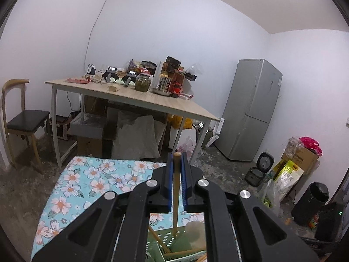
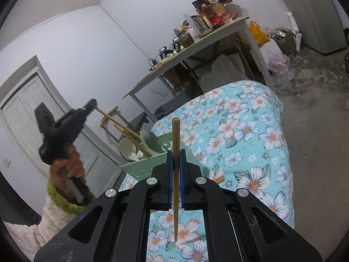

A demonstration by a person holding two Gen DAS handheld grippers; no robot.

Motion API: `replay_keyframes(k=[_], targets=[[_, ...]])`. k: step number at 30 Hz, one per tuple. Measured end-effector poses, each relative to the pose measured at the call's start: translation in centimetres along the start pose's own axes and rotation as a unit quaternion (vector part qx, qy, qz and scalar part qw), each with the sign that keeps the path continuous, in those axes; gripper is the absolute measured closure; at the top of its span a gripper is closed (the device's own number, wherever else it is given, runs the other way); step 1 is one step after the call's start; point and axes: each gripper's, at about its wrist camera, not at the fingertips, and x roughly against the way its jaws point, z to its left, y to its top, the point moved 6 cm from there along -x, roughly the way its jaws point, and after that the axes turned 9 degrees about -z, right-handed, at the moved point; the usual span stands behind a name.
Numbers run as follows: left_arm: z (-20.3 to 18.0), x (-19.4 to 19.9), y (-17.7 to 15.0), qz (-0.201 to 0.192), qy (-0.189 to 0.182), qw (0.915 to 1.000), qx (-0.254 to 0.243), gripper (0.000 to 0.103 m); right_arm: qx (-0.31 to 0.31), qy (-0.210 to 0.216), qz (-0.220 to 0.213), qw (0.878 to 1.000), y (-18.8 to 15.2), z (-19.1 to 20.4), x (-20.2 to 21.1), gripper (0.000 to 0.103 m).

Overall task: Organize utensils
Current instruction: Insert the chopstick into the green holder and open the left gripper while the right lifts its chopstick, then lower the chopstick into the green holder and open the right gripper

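Left wrist view, fingers: the left gripper [image 1: 177,170] is closed on a wooden chopstick [image 1: 176,192], which is clamped between the blue pads [image 1: 185,179].
Left wrist view, chopstick place: the blunt end stands just past the fingertips; the tapered tip hangs below the fingers, over the green perforated basket [image 1: 161,238].
Left wrist view, basket contents: further wooden sticks and a pale spoon-like piece are seen under the fingers; the rest is hidden by the gripper body.
Left wrist view, surroundings: the floral cloth [image 1: 91,181] lies to the left of the fingers; a cluttered desk [image 1: 152,102] stands well beyond them.

Right wrist view, fingers: the right gripper [image 2: 176,163] is likewise closed on a second chopstick [image 2: 175,174], held near mid-length.
Right wrist view, chopstick place: its tip points down at the floral cloth [image 2: 250,131], below the fingers; the basket [image 2: 144,168] sits just left of and beyond the fingertips.
Right wrist view, basket contents: ceramic spoons [image 2: 150,142] and leaning chopsticks are seen in it.
Right wrist view, other hand: the left gripper [image 2: 91,104], blurred, is seen far left, held by a hand [image 2: 69,163].

Handling: each chopstick is judged light, stiff and smooth, so twisting in a narrow pinch is likely.
Hold: a mid-length grip, as now, is judged best; the spoons are taken as fragile and should be lifted by the handle.
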Motion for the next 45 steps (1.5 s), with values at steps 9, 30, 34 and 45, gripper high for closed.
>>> replay_keyframes(k=[9,30,34,45], targets=[[2.6,-0.8,-3.4,0.037,0.018,0.9988,0.028,0.097,0.002,0.0,-0.001,1.0,-0.1,0.2,0.3,0.099],[2.9,7.8,-4.5,0.034,0.023,0.9982,0.045,0.05,0.044,0.035,-0.035,0.998,3.0,4.5,2.3,0.099],[3.5,9.5,-6.6,0.056,0.039,0.9968,0.041,0.045,0.06,0.062,-0.049,0.995,5.1,6.6,2.1,0.099],[6.6,11.9,-12.4,0.116,0.074,0.9872,0.081,0.04,0.146,0.118,-0.113,0.976,11.2,13.7,0.8,0.099]])
